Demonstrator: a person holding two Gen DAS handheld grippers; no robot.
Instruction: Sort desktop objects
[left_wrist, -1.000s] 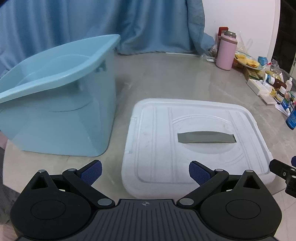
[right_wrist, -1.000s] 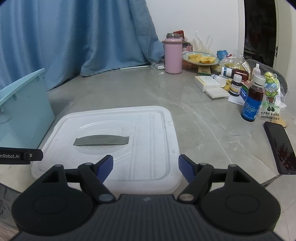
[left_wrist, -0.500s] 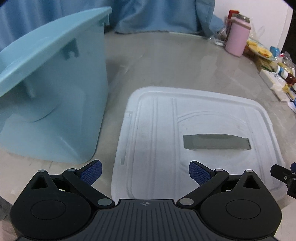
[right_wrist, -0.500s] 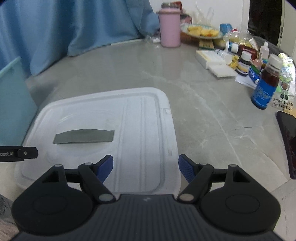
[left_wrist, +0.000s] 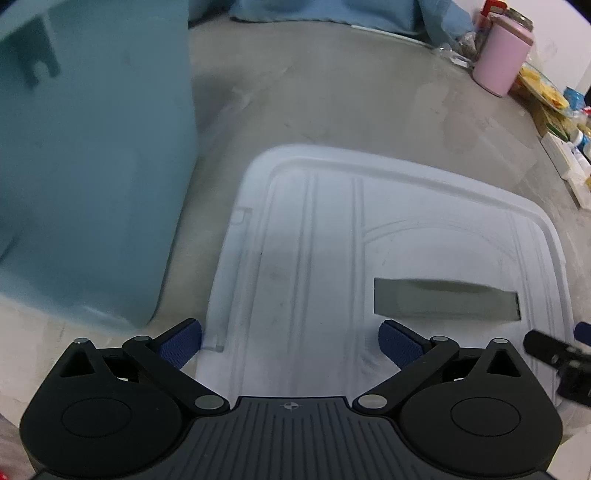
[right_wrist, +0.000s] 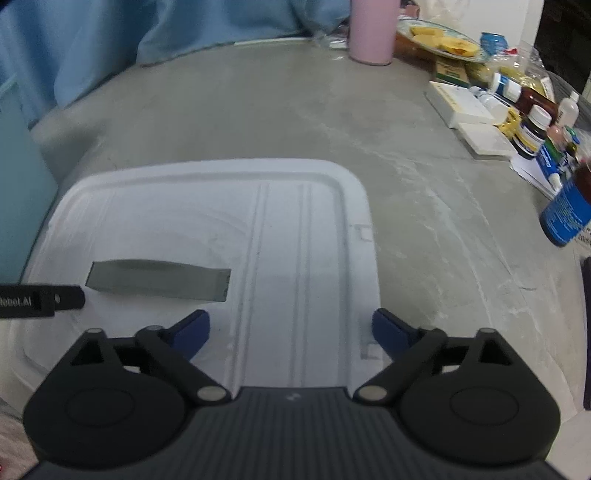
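A white plastic lid (left_wrist: 325, 258) with a grey handle slot (left_wrist: 443, 299) lies flat on the grey table; it also shows in the right wrist view (right_wrist: 288, 251). A light blue bin (left_wrist: 85, 166) stands just left of it. My left gripper (left_wrist: 290, 341) is open and empty, low over the lid's near left edge. My right gripper (right_wrist: 291, 330) is open and empty, low over the lid's near right edge. Each gripper's tip shows at the edge of the other's view.
A pink tumbler (left_wrist: 502, 59), a plate of food (right_wrist: 439, 40), white boxes (right_wrist: 461, 107) and several bottles, among them a blue-labelled one (right_wrist: 569, 214), crowd the table's right side. A blue curtain (right_wrist: 147, 33) hangs behind. A dark phone (right_wrist: 586, 332) lies at the far right.
Both grippers have tilted down and moved forward, closer to the lid's near edge. Both stay open. The lid and bin have not moved.
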